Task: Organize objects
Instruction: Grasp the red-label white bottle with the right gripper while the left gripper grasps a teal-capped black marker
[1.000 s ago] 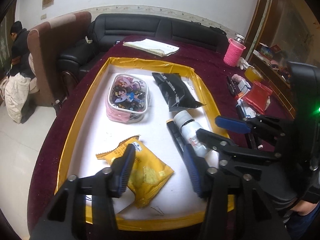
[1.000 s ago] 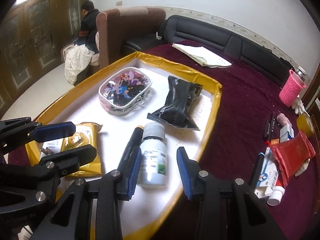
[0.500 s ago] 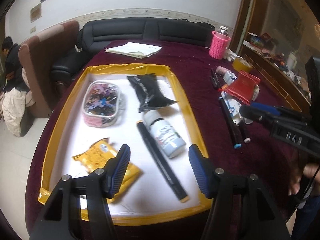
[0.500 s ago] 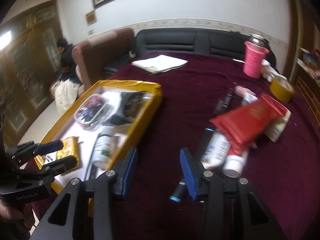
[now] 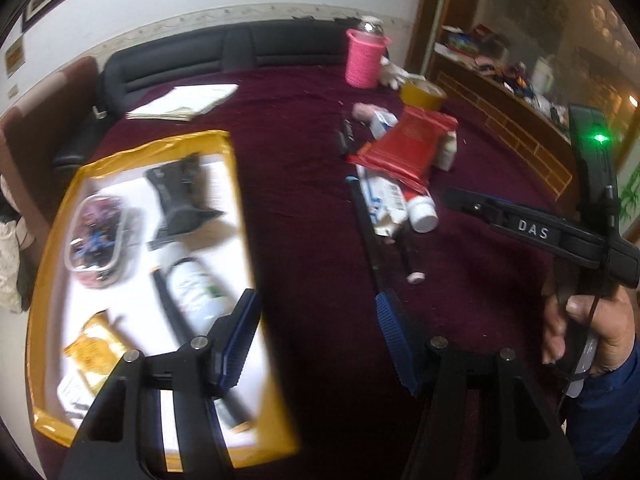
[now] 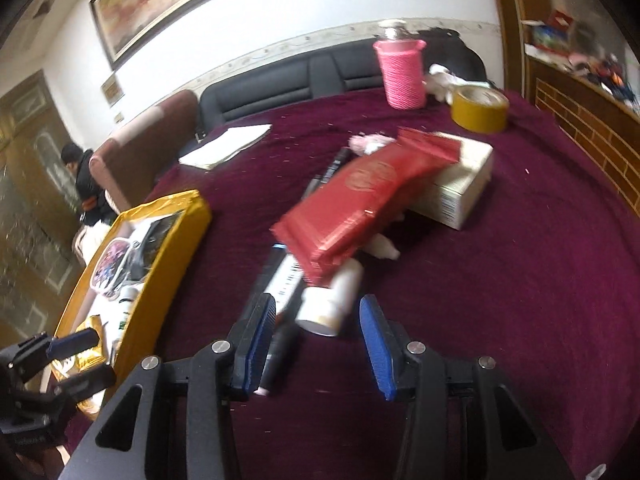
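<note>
Right gripper (image 6: 316, 344) nearest the loose pile; both sets of jaws apart, empty.
White bottle (image 6: 330, 300) lies just ahead between right jaws, long axis pointing away; left gripper (image 5: 316, 340) well off, beside tray (image 5: 236, 184).

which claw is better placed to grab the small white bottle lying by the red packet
Right. In its own view the right claw is open and empty, with the white bottle just ahead between its tips. The left claw, also open, hangs over bare cloth beside the tray, farther from the bottle.
</note>
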Tool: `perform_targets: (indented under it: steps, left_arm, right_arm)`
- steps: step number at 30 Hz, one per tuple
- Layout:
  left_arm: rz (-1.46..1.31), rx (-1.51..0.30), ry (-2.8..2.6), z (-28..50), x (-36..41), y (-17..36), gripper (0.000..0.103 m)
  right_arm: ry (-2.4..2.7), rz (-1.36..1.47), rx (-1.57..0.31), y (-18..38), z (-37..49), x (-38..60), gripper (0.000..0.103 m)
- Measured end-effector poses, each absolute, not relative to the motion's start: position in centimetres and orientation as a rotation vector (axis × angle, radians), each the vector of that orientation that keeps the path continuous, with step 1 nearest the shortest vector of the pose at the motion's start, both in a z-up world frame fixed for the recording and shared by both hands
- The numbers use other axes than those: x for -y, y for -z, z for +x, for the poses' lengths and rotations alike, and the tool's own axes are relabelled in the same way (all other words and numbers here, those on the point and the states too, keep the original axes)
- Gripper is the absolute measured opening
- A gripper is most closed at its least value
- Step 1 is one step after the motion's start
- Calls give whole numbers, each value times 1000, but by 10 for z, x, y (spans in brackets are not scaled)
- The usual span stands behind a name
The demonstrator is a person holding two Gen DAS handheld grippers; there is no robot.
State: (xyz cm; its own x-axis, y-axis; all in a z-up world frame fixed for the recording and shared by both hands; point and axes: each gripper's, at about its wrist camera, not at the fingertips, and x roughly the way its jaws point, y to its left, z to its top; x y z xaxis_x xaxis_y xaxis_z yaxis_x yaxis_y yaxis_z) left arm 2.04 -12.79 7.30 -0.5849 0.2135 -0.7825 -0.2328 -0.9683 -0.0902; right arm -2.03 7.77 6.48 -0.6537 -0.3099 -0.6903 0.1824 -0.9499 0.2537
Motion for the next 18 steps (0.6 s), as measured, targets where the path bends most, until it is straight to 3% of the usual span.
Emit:
perform_targets:
  steps: [18]
  left_arm:
    - [-1541,-133,-2496,-70,63,-20,59]
  right_arm:
    - [2565,1143,402,-40,-32,-113,48]
